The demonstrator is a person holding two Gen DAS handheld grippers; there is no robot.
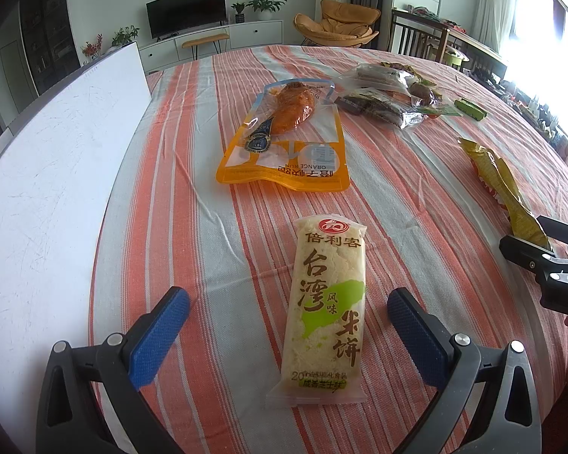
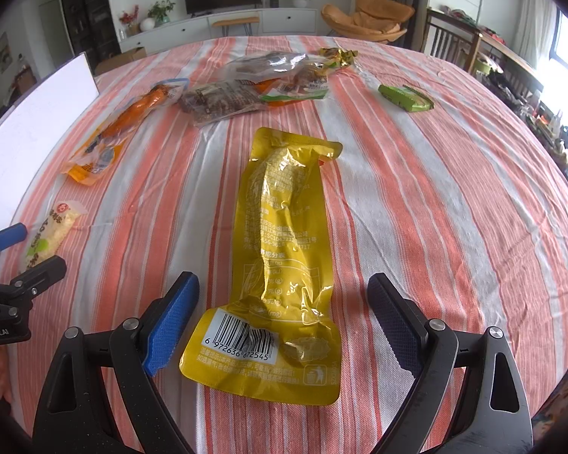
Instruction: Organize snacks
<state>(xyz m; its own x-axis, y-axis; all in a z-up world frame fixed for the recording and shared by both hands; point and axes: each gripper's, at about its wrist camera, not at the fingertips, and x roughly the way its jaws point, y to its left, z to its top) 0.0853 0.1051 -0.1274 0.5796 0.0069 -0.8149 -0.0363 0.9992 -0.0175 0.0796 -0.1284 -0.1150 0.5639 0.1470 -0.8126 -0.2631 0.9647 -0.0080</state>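
Both my jaws wide open: left gripper (image 1: 288,319) straddles rice cracker pack (image 1: 327,304), right gripper (image 2: 283,312) straddles yellow pouch (image 2: 280,261) (lower centre, flat on table (image 2: 416,196)).

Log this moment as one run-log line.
left gripper: open, straddling rice cracker | right gripper: open, straddling yellow pouch | both snacks flat on tablecloth | nothing held
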